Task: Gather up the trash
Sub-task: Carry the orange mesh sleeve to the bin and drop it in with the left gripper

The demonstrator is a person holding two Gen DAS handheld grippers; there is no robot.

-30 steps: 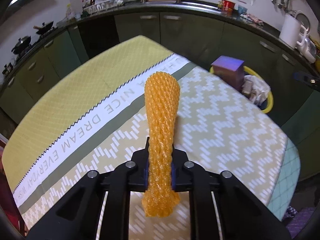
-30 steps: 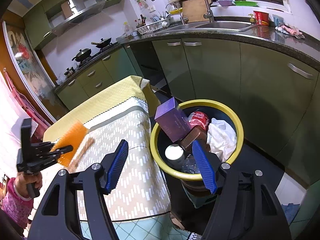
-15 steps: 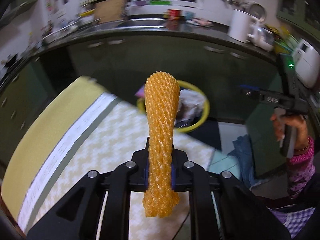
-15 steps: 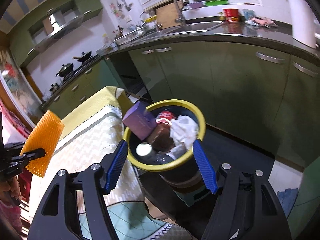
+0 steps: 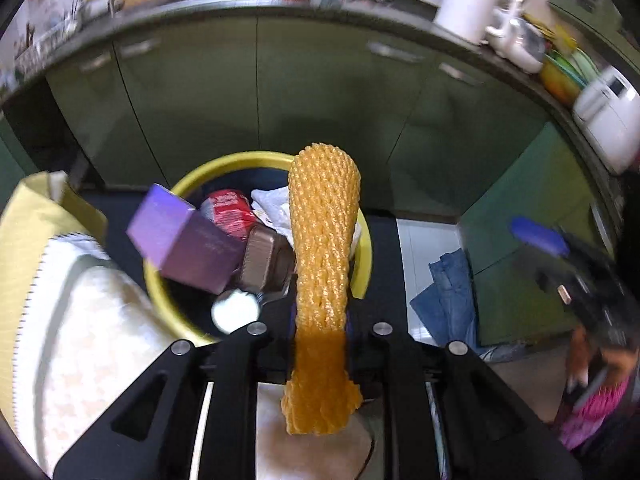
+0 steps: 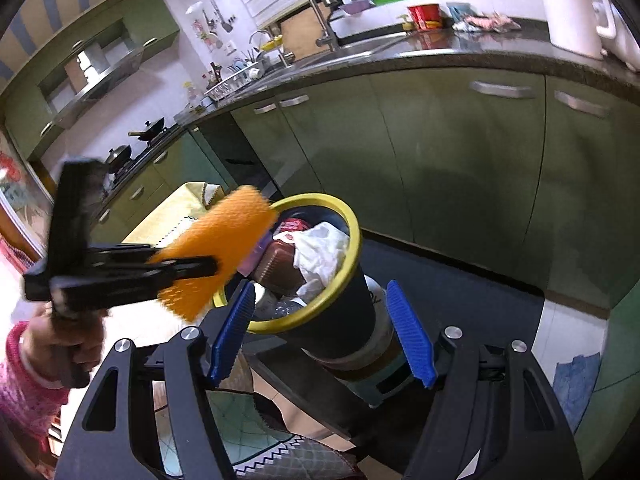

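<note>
My left gripper (image 5: 320,316) is shut on an orange foam net sleeve (image 5: 322,248) and holds it upright in the air, close over the near rim of the yellow-rimmed trash bin (image 5: 192,176). The bin holds a purple box (image 5: 180,246), a red wrapper, a brown box and white paper. In the right wrist view the sleeve (image 6: 224,248) and the left gripper (image 6: 120,268) hang at the bin's (image 6: 344,256) left rim. My right gripper (image 6: 320,336) is open and empty, a little in front of the bin.
The table with its yellow and white patterned cloth (image 5: 72,320) lies left of the bin. Green cabinets (image 6: 460,152) and a dark counter stand behind it. A blue cloth (image 5: 448,300) lies on the floor to the right.
My left gripper has carried the sleeve from above the table over to the bin. My right gripper has stayed open and shifted slightly in front of the bin.
</note>
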